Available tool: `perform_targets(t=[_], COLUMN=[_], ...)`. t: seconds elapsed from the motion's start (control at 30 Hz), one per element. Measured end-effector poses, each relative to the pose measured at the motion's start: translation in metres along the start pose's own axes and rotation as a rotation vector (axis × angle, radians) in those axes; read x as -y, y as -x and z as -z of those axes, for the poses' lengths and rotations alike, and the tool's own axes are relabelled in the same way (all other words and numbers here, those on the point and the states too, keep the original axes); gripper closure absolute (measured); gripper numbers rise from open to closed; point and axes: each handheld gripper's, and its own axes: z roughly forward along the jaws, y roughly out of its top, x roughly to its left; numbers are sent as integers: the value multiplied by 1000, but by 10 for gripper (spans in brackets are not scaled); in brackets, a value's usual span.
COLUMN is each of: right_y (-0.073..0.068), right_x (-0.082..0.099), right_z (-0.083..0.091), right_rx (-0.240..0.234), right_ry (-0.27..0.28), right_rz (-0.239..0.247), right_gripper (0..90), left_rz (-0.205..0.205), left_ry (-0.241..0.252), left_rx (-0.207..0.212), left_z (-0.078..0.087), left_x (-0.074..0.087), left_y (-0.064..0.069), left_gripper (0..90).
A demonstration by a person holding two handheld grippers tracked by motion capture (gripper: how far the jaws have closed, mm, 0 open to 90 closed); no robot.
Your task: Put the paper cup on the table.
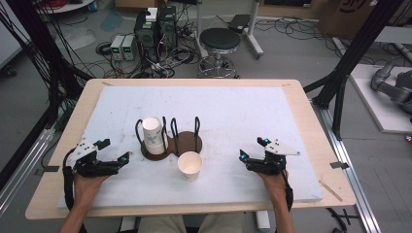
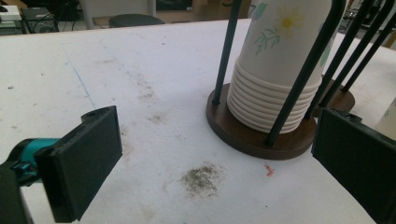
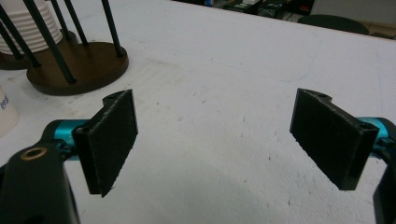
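Observation:
A stack of upside-down paper cups [image 1: 152, 135] with a flower print stands in the left bay of a black wire cup holder [image 1: 187, 142] on two round brown bases. One single paper cup [image 1: 190, 165] sits upright just in front of the holder. My left gripper [image 1: 115, 149] rests open to the left of the holder, with nothing between its jaws. In the left gripper view the stack [image 2: 275, 70] rises close ahead on its base [image 2: 261, 140]. My right gripper [image 1: 253, 149] is open and empty, to the right of the single cup. The right gripper view has the empty bay's base [image 3: 77, 65] at upper left.
A white foam board [image 1: 233, 111] covers most of the wooden table [image 1: 311, 121]. A dark smudge [image 2: 201, 177] marks the board near the left gripper. Beyond the table's far edge stand a stool [image 1: 219, 41], computer boxes [image 1: 155, 26] and loose cables.

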Motion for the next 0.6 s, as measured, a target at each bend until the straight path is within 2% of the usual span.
perform_targets(t=[0.43,0.6], right_y=[-2,-2], right_x=[1,1], right_z=[1,3], right_rx=[13,16], right_ry=[3,9], right_rz=[7,4], right_gripper=[154,154], left_rz=[-10,-5], left_ry=[-2,11], left_rx=[-2,-7], left_z=[0,1], left_x=[0,0], left_y=[0,0], left_gripper=[17,17])
